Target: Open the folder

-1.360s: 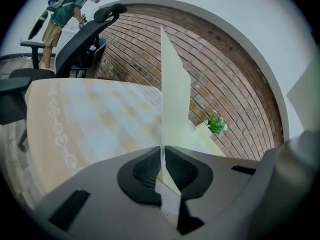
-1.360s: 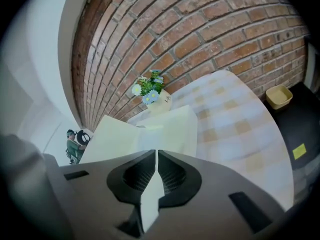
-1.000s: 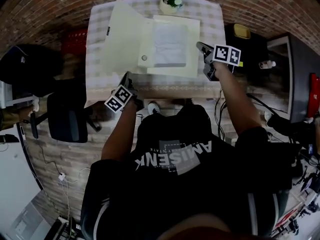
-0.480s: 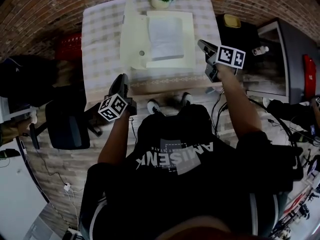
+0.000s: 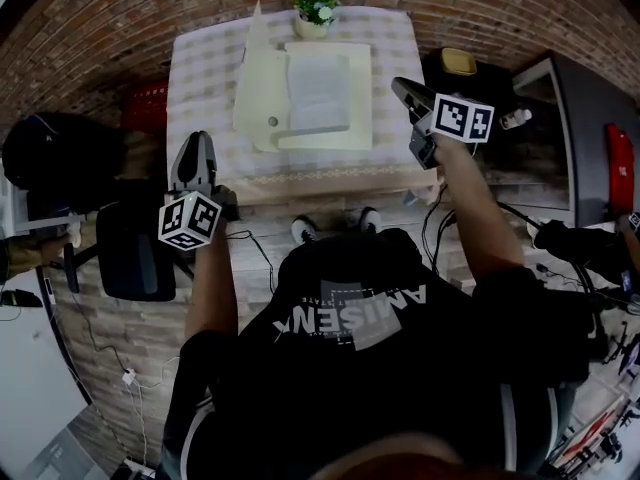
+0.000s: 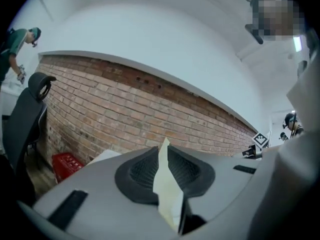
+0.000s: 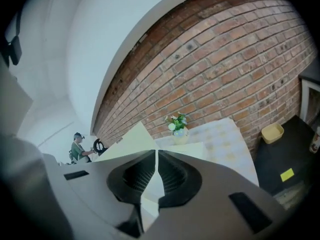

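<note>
The cream folder (image 5: 352, 133) lies on the checkered table (image 5: 200, 78) with a paper stack (image 5: 318, 93) inside. Its cover (image 5: 255, 93) stands half raised at the left. My left gripper (image 5: 194, 146) hangs off the table's front left corner, well apart from the folder. Its jaws have just been opening and stand slightly apart with nothing in them; the far cover (image 6: 167, 194) shows through the gap. My right gripper (image 5: 400, 88) hovers by the table's right edge, shut and empty. In its own view the cover (image 7: 132, 139) rises beyond the tips.
A potted plant (image 5: 314, 8) stands at the table's far edge. A red crate (image 5: 148, 103) and a black office chair (image 5: 135, 248) are at the left. A dark cabinet with a yellow tray (image 5: 458, 61) is at the right. A person (image 7: 78, 149) works far off.
Both grippers have risen from the table. The left one let go of the cover, swung left and off the front edge. The cover now looks narrower, standing steeper.
</note>
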